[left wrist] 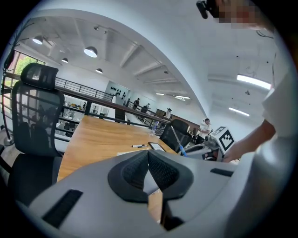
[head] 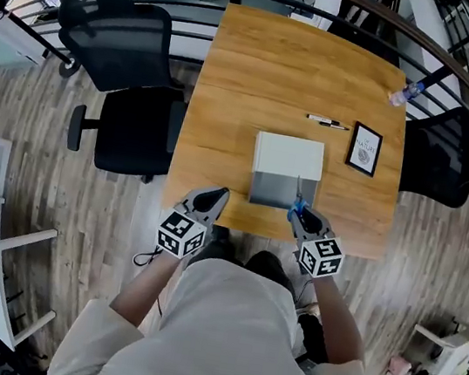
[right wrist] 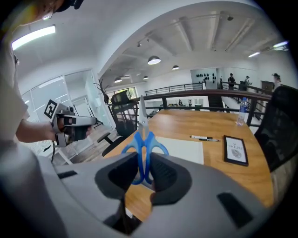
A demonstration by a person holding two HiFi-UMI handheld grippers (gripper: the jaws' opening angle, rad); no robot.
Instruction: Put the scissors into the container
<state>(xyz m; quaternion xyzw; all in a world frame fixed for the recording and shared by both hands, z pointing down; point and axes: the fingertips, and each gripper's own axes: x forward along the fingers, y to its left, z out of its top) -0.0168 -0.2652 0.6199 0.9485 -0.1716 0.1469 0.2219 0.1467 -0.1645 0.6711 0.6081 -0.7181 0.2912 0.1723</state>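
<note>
Two claws, one container and one pair of scissors, entered from left to right.

1. Left claw point(head: 207, 202): at the near edge of the tabletop point(head: 263, 63), just left of the container. We read its pads as clenched together on nothing.
2. Container point(head: 288, 154): a white box at the middle of the near half of the tabletop, with a pale top face and a grey near part. We cannot tell whether that top is an opening or a lid.
3. Right claw point(head: 304, 219): at the container's near right corner, grasping the scissors point(head: 299, 206) by their blue handles. The blades stand up and away, just beside the box and not yet in it.

Hazards, as we judge them:
- The hold is on the handle loops alone, so the blades may swing or slip in the pads when tipped over.
- The point may catch the wall and shove the light box along.
- If the white face is a shut lid, the scissors cannot enter until the idle left claw lifts it.

Surroundings:
- Two black office chairs point(head: 124, 46) stand left of the tabletop.
- A marker pen point(head: 327, 122) and a framed card point(head: 365, 148) lie beyond the box to its right.
- A water bottle point(head: 406, 93) is at the far right edge.
- A third chair point(head: 447, 154) stands beyond that edge.

We see nothing lying between scissors and container.
</note>
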